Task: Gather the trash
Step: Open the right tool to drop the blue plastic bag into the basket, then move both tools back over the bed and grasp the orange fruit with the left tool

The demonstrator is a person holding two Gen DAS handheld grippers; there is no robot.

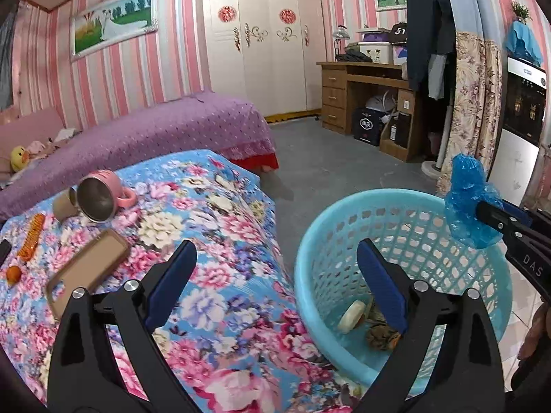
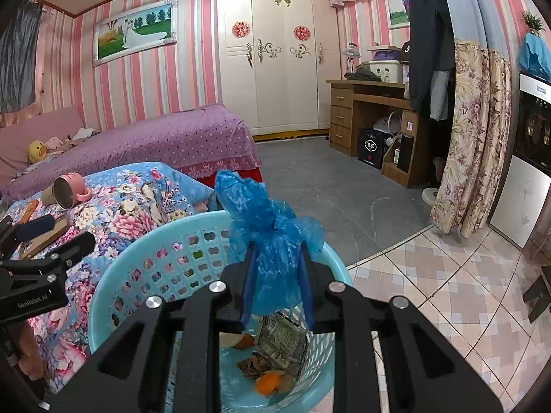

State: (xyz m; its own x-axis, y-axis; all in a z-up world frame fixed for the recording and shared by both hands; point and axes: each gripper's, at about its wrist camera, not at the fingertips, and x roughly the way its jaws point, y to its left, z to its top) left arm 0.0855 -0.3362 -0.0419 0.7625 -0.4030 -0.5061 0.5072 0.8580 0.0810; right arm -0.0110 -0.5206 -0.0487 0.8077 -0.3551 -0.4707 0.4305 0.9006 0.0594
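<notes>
A light blue plastic basket (image 1: pixel 310 241) (image 2: pixel 137 251) stands beside the table with the floral cloth (image 1: pixel 224 241). Inside it lie an orange peel (image 2: pixel 268 383), a printed foil wrapper (image 2: pixel 282 344), a crumpled brown scrap (image 1: pixel 378 337) and a white round piece (image 1: pixel 351 316). My right gripper (image 2: pixel 279 247) (image 1: pixel 485 211) is shut on a crumpled blue plastic bag (image 2: pixel 265 220) (image 1: pixel 468 203), held above the basket's far rim. My left gripper (image 1: pixel 275 246) (image 2: pixel 70 229) stands wide open with nothing between its fingers, one finger over the cloth and the other over the basket.
On the cloth lie a tipped pink mug (image 1: pixel 100 196), a paper cup (image 1: pixel 63 206), a brown phone case (image 1: pixel 86 268), an orange comb (image 1: pixel 32 237) and a small orange (image 1: pixel 13 273). A purple bed (image 1: pixel 155 127) is behind; a wooden desk (image 1: pixel 365 96) stands at the back right.
</notes>
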